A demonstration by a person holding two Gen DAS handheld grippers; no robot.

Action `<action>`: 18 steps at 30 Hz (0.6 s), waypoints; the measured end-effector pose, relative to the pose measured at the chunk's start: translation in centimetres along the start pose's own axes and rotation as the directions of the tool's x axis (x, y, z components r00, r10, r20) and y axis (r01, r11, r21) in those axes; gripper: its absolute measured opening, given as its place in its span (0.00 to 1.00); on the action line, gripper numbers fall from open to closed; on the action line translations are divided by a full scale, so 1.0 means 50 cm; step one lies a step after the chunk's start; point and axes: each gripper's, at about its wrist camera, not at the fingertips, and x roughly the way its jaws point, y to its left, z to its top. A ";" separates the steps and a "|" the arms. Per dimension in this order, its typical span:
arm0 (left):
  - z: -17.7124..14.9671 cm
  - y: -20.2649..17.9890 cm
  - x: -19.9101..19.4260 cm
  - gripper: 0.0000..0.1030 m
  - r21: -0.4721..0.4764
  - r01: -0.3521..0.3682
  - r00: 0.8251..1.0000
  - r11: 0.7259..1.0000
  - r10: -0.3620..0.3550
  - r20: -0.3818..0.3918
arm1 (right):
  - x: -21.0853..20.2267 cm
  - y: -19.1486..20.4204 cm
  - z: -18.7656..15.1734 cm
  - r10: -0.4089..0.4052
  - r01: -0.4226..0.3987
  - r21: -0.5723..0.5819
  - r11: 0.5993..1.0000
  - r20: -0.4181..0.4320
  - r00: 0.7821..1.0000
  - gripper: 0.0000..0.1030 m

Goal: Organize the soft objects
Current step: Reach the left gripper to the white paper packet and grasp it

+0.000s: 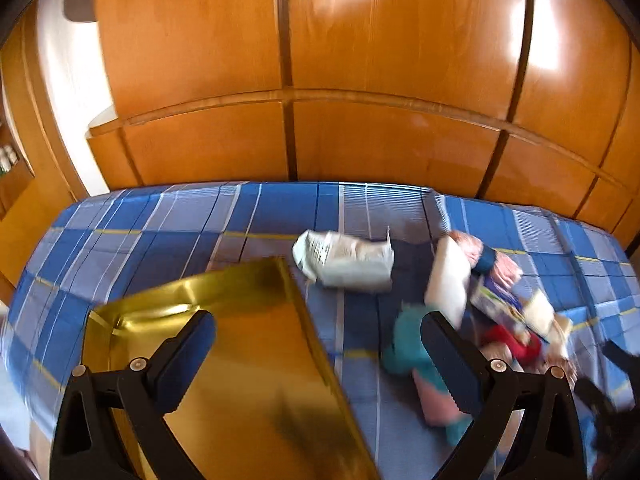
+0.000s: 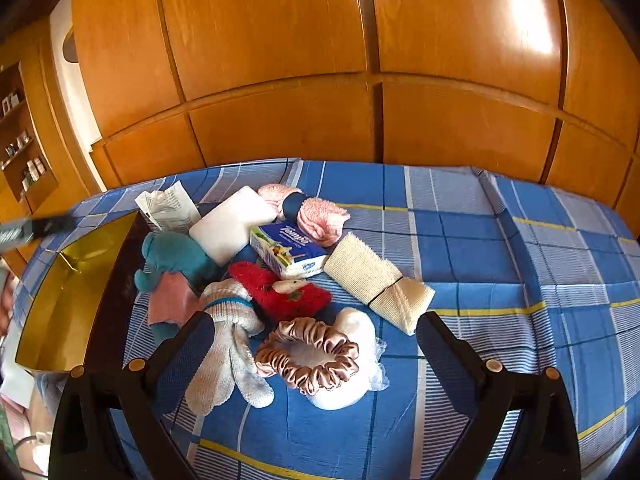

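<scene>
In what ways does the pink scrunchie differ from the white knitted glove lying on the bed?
The pink scrunchie is a shiny, gathered ring with an open middle; the white knitted glove is matte, flat and shaped like a hand with spread fingers. The scrunchie sits on a white plastic-wrapped item, while the glove lies partly on the checked bedcover, its cuff banded in teal. Both are soft, lie near the open right gripper, and neither is held.

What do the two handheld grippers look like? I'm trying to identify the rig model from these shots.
Both look alike. The left gripper and right gripper each have two matte black angular plastic arms ending in flat rectangular fingers faced with dark navy pads. Small round silver pivot pins sit on each arm's linkage. No cables, markings, hands or sleeves are visible.
</scene>
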 end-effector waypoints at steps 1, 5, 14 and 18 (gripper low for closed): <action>0.012 -0.007 0.019 1.00 0.004 0.005 1.000 1.000 -0.005 -0.008 | 0.000 0.001 0.000 -0.002 0.002 -0.005 1.000 0.001 1.000 1.00; 0.044 -0.035 0.093 1.00 0.056 -0.007 1.000 0.998 0.008 -0.027 | -0.006 -0.005 0.004 0.012 -0.012 0.005 1.000 0.022 1.000 1.00; 0.072 -0.078 0.226 1.00 0.145 -0.015 0.995 0.989 0.029 -0.093 | -0.014 -0.030 0.017 0.018 -0.021 0.060 0.998 0.047 0.999 1.00; 0.076 -0.082 0.256 0.99 0.145 0.001 0.995 0.989 0.013 -0.095 | -0.012 -0.032 0.018 0.020 -0.023 0.066 0.998 0.046 0.999 1.00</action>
